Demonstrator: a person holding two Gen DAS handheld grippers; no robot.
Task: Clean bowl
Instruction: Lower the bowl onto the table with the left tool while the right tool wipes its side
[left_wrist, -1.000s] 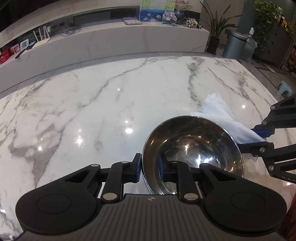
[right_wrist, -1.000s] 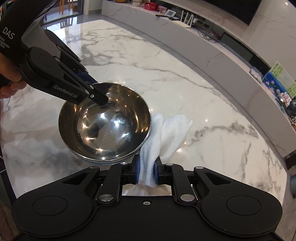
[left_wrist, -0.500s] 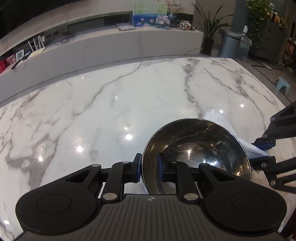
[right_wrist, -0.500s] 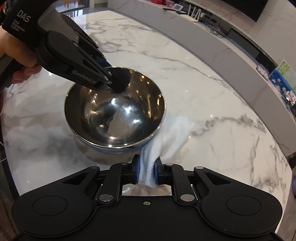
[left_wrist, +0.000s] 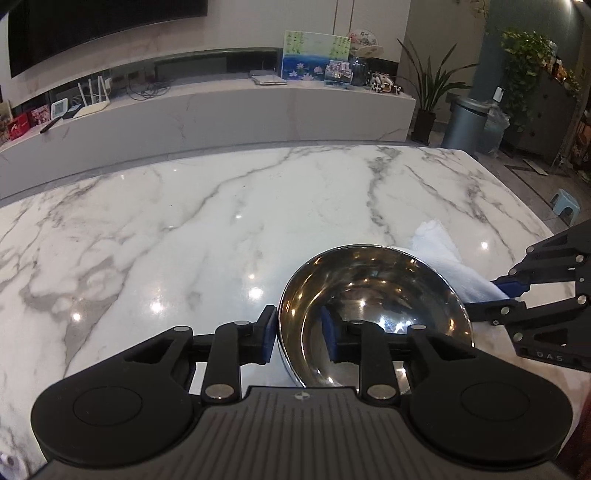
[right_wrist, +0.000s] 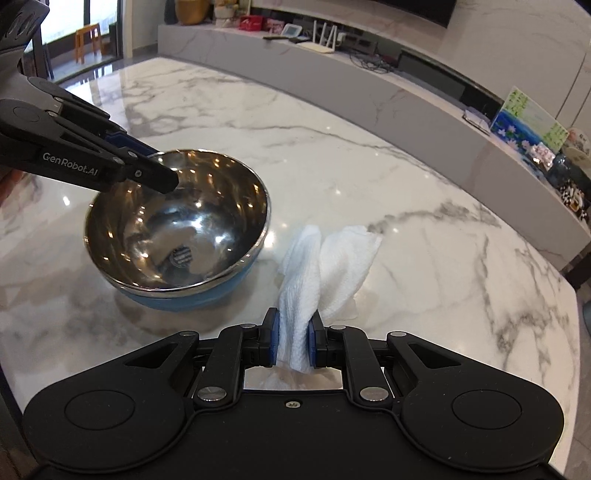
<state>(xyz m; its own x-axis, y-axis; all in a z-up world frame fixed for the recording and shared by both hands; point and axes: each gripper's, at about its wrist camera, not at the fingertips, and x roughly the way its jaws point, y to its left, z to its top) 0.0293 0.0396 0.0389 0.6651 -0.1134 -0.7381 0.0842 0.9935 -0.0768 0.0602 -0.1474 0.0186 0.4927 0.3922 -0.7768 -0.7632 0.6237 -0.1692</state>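
A: Start nearest the right wrist camera. What are the fingers doing?

B: The right gripper (right_wrist: 293, 343) is clenched on a white cloth (right_wrist: 325, 266). The blue pads press it from both sides, and the rest of the cloth fans out ahead of the fingers in two folds over the table (right_wrist: 424, 192).

A: And the bowl?

B: The bowl (right_wrist: 177, 236) is just beside the cloth, on its left in that view, apart from it by a narrow strip of marble. It is shiny steel inside with a blue outside, and it tilts, its mouth turned toward the right gripper. I cannot tell whether its base touches the table.

A: What holds it?

B: The left gripper (left_wrist: 298, 332) is grasping the bowl's rim, one blue pad outside the wall and the other inside. In the right wrist view the same gripper (right_wrist: 162, 173) reaches in from the left side over the rim.

A: Where on the table is all this?

B: Toward the near edge, closer to the right end as the left wrist camera sees it. In that view the bowl (left_wrist: 373, 291) sits just ahead of the fingers, and the cloth (left_wrist: 447, 262) shows past its far rim, pinched by the right gripper (left_wrist: 506, 291) coming in from the right.

A: Farther back?

B: Bare veined marble runs to the far edge. Beyond it stands a long low console (left_wrist: 221, 110) with a router and a painted picture.
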